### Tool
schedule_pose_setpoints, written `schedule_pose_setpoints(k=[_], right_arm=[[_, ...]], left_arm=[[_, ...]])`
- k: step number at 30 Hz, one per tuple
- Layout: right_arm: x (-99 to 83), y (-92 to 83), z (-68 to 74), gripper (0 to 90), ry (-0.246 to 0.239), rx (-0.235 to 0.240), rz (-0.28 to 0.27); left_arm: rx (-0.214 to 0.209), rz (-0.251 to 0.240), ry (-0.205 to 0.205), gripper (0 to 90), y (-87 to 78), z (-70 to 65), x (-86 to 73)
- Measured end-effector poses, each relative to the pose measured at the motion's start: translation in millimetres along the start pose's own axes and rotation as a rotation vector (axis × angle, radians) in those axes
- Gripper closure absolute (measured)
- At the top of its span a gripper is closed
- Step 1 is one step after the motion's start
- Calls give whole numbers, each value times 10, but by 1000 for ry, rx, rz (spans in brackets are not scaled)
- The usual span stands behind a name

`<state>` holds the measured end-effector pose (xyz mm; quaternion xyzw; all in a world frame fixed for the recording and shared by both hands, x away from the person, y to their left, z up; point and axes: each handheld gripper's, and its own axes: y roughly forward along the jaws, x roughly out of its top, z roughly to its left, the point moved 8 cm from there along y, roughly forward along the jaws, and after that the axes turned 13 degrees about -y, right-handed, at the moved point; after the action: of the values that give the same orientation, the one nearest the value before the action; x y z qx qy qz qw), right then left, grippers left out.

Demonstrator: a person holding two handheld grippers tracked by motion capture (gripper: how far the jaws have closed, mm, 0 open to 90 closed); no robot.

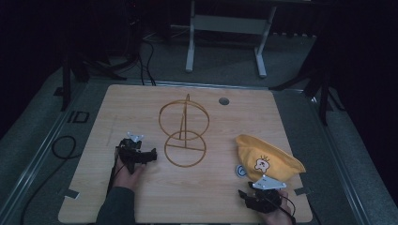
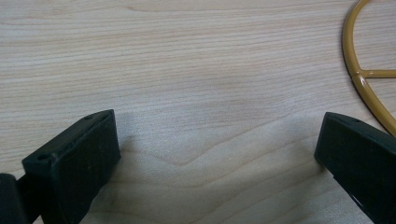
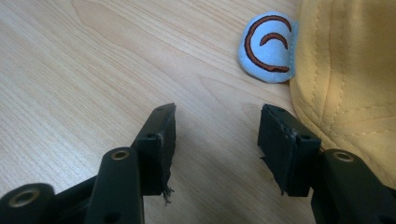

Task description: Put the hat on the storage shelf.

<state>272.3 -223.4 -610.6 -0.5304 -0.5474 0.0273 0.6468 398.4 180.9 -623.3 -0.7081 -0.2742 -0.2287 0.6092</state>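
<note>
At the near edge of the wooden table (image 1: 141, 206), the right gripper (image 1: 261, 197) sits in the person's hand just in front of the yellow cap (image 1: 265, 159); its jaws stand partly apart with nothing between them, bare wood showing in the gap. A small light-blue patch with a brown curl (image 3: 270, 46) lies touching the cap's near-left edge. Further left of the cap, the left gripper (image 1: 141, 154) rests low over the table, its jaws spread wide and empty. Just beyond it, left of the cap, stands the gold wire stand (image 1: 184, 129) of two rings on a post. Beyond the stand, a round grey grommet (image 1: 224, 101) is set in the tabletop.
</note>
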Motion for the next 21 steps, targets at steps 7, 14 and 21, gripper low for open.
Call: schedule_pose_setpoints(k=[7,14,21], right_arm=[[-9,-11,2,462,7,15,-12],[-18,-42,22,517,-24,20,14],[-34,-143,54,530,-54,1,32]], left_arm=[[0,0,0,0,0,0,0],[0,0,0,0,0,0,0],[0,0,0,0,0,0,0]])
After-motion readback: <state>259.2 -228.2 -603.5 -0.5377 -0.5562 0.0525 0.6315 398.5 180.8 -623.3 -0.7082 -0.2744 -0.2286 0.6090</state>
